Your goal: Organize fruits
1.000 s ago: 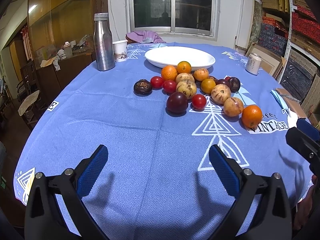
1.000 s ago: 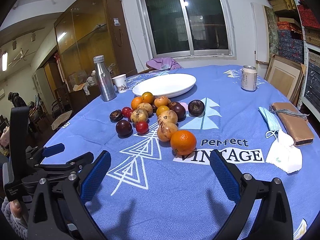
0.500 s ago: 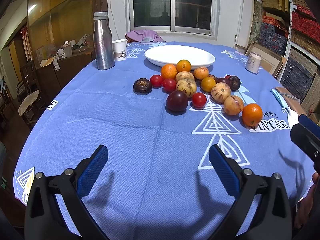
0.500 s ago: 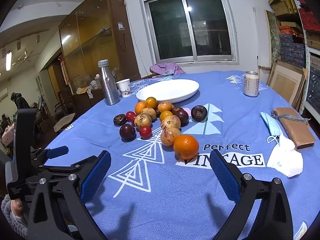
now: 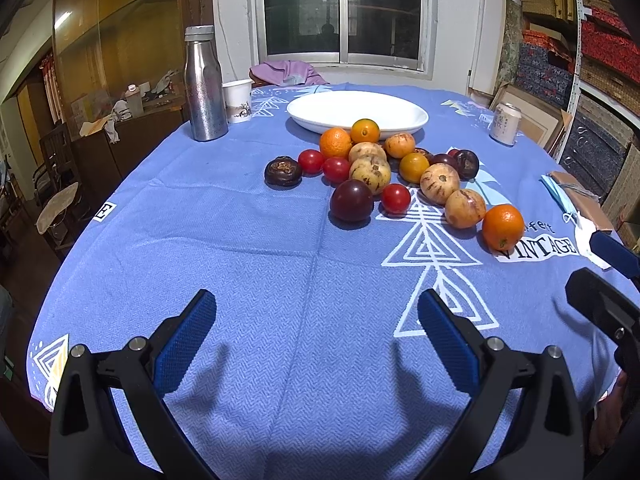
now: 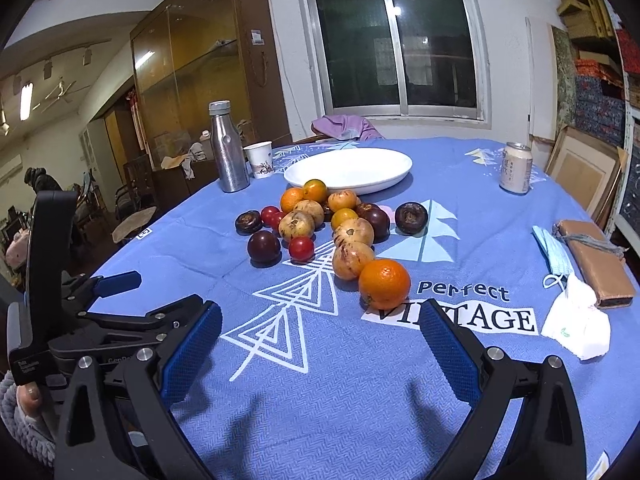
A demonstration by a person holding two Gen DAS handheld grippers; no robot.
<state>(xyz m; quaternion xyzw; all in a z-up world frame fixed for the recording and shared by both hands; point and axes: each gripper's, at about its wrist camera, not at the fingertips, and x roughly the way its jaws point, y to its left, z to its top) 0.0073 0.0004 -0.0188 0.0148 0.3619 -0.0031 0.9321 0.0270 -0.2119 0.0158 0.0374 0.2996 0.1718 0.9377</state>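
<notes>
In the left wrist view, the left gripper [image 5: 316, 332] is held with jaws wide and empty above the blue-clothed counter [image 5: 240, 272], the fruits [image 5: 384, 176] being heaped beyond it before a white plate [image 5: 304, 114]. In the right wrist view, the right gripper [image 6: 320, 344] is likewise spread wide and empty, an orange [image 6: 384, 283] lying just ahead.

Fruits [image 5: 372, 176] lie clustered mid-tabletop [image 5: 240, 264], plate [image 5: 357, 112] just behind them, bottle [image 5: 205, 84] and cup [image 5: 237, 96] left of the plate.

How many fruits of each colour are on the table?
Red fruits: 3
Orange fruits: 4
Tan speckled fruits: 5
Dark purple fruits: 4
Total: 16 in clear view; one or two more may be hidden in the middle of the pile.
</notes>
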